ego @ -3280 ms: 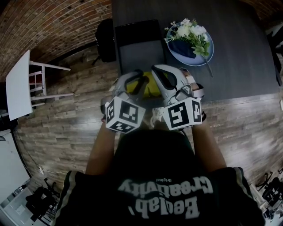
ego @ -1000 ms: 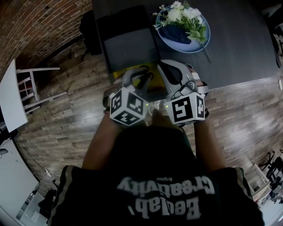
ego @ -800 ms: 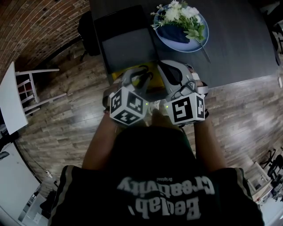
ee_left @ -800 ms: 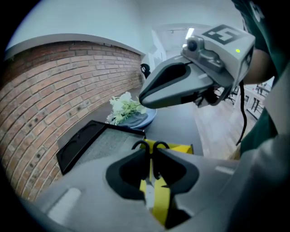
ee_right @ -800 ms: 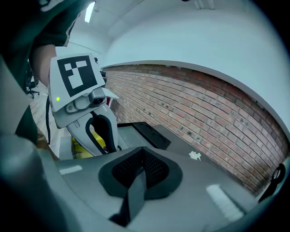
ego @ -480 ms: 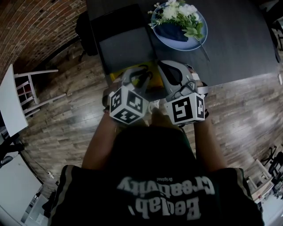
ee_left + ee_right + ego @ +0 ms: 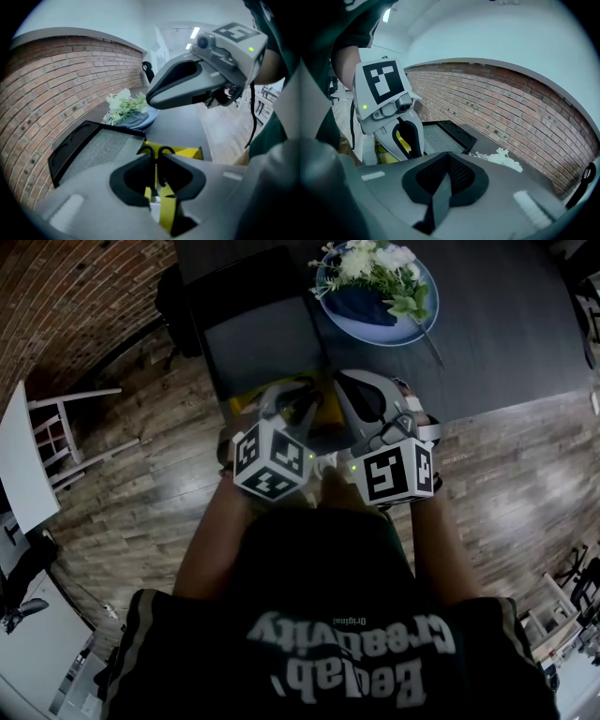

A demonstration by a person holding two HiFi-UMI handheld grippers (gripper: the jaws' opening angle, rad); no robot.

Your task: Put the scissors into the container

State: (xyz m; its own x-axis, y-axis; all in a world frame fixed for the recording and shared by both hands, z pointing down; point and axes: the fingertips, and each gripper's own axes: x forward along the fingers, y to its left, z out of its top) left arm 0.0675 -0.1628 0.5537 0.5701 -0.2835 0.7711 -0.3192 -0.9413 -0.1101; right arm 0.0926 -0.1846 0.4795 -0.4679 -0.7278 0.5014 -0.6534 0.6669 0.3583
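Still, scissors point(image 7: 165, 149) in left gripper point(image 7: 156, 165).

- Scissors point(image 7: 157, 154): I see two black finger loops side by side, with yellow further down the handles. They sit upright and clamped between the jaws of the left gripper point(image 7: 156, 165), loops pointing away from me. The blades are hidden from me. They hang just at the near side of the container and are not in it.
- Container point(image 7: 187, 152): a low, open yellow box with thin walls, as far as I can make out. It rests flat at the near edge of the dark table. From the head view only slivers of its yellow point(image 7: 248, 407) show.
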